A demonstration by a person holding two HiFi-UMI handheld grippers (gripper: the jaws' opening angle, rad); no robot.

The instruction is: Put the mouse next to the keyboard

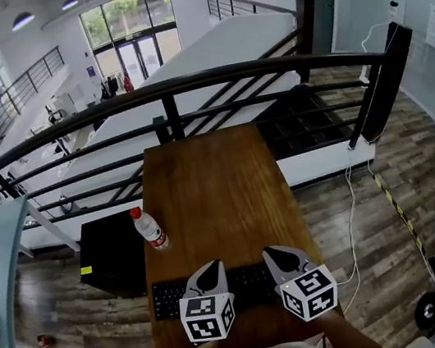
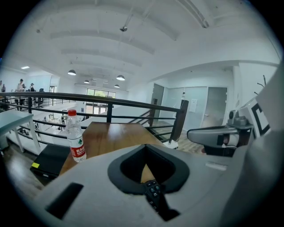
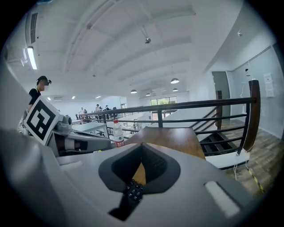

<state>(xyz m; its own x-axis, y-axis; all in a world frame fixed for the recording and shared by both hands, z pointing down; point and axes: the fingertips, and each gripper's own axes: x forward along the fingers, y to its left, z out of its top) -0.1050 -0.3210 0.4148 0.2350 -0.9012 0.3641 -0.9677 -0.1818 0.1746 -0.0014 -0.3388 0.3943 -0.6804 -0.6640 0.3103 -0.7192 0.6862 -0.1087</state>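
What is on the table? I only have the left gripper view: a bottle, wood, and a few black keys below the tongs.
Observer: The head view shows a whole black keyboard along the near edge of the table, beneath the left gripper and the right gripper.
Reviewer: Any mouse beside it?
Observer: No mouse shows in any view. On the visible tabletop the head view has only the keyboard and the bottle.

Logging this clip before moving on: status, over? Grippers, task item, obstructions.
Shut and empty: left gripper, right gripper, above keyboard. No mouse in view. Water bottle upright on table beyond keyboard, clear of both.
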